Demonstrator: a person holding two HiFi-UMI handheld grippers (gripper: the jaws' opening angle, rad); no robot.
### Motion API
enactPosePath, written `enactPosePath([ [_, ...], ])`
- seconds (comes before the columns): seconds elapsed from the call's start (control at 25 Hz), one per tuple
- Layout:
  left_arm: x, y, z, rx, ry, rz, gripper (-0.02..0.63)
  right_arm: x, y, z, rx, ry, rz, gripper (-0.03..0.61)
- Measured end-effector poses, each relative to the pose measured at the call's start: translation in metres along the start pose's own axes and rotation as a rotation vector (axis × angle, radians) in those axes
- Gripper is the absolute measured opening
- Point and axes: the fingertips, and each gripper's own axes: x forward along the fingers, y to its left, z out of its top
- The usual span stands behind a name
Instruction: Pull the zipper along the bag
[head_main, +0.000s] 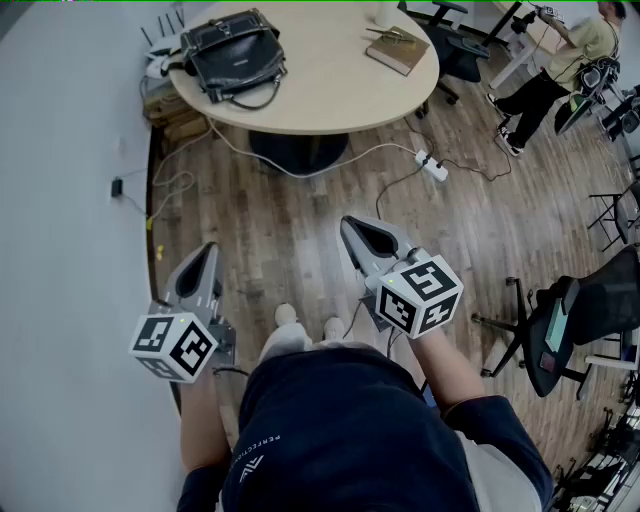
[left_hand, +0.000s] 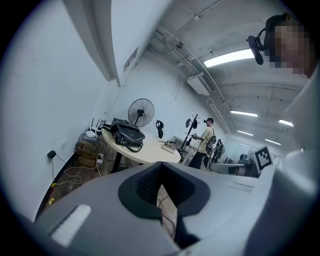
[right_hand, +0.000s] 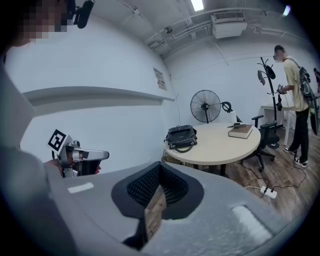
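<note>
My left gripper (head_main: 203, 252) and right gripper (head_main: 352, 226) clench nothing. On the table (head_main: 330, 95): one bag (head_main: 236, 55), seemingly one book (head_main: 397, 50). One fan (right_hand: 205, 106) behind it, missing overhead.

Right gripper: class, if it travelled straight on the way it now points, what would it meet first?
Probably the round table, near the black bag on it. The right gripper, jaws shut and empty, aims that way with nothing nearer in view. Depth is unclear, so the wall behind is possible.

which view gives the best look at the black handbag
The head view: the black handbag appears largest there, seen from above on the round table. Both gripper views show it small, side-on and far off.
</note>
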Motion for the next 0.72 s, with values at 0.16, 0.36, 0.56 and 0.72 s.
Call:
enactPosePath([
  [0.16,0.004,0.008,0.001,0.008,0.001,-0.017,0.014,0.010,0.004,0.001,0.033,-0.004,0.023,0.002],
  [0.36,0.012,0.025,0.002,0.025,0.030,-0.025,0.015,0.030,0.009,0.002,0.037,0.010,0.035,0.002],
  [0.56,0.015,0.047,0.005,0.036,0.036,-0.043,0.015,0.056,0.016,0.003,0.039,0.015,0.054,0.003],
  [0.72,0.016,0.068,0.003,0.044,0.055,-0.041,0.017,0.077,0.025,-0.002,0.040,0.025,0.063,0.003],
])
